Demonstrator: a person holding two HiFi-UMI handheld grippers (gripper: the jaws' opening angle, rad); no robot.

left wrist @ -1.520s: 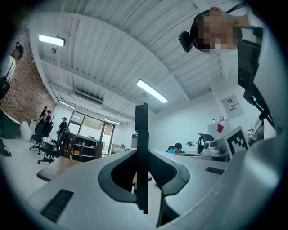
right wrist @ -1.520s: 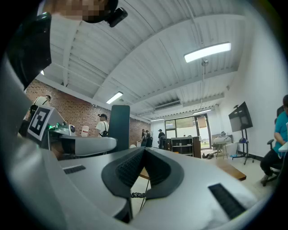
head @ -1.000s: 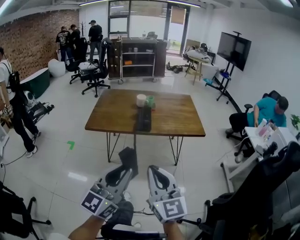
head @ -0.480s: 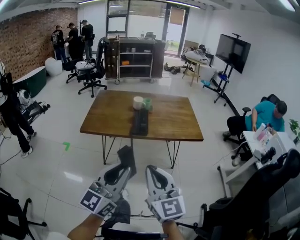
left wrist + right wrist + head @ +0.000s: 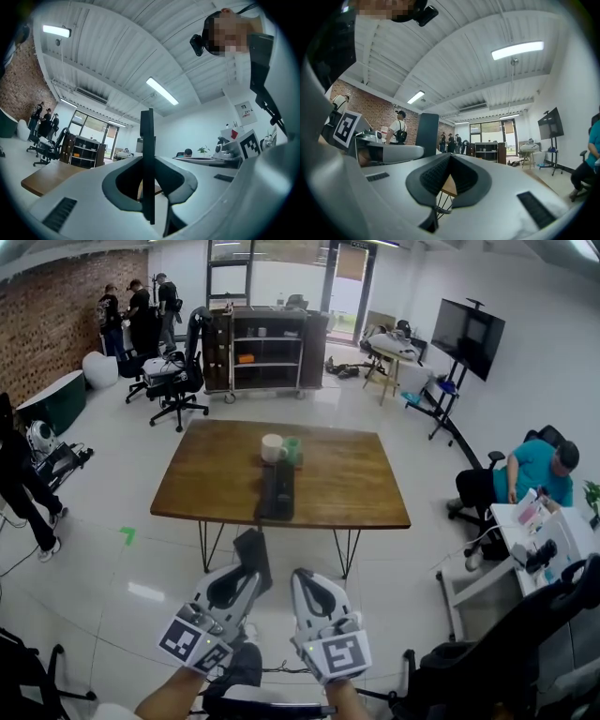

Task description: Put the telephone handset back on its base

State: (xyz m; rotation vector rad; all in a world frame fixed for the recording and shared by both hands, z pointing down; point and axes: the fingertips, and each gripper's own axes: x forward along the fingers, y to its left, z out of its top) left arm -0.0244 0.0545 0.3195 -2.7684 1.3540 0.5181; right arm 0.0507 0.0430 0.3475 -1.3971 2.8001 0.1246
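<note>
A black telephone [image 5: 277,489] lies lengthwise on the wooden table [image 5: 347,486], well ahead of both grippers. From this distance I cannot tell the handset from the base. My left gripper [image 5: 251,572] is held low over the floor, shut on a flat black slab [image 5: 253,547] that sticks up past its jaws. The left gripper view shows that slab [image 5: 148,140] edge-on between the pads. The slab [image 5: 426,133] also shows in the right gripper view. Beside it, my right gripper [image 5: 302,579] is shut with nothing in it, its pads meeting [image 5: 449,157].
A white mug [image 5: 272,448] and a green cup [image 5: 293,448] stand on the table behind the telephone. Office chairs [image 5: 173,381] and a shelf cart [image 5: 267,352] are at the back. A seated person [image 5: 530,470] is at the right, a black chair [image 5: 506,643] at the lower right.
The table has come a little nearer and lower in the head view. Both grippers keep their places and their jaws have not changed. The people at the back have drifted left.
</note>
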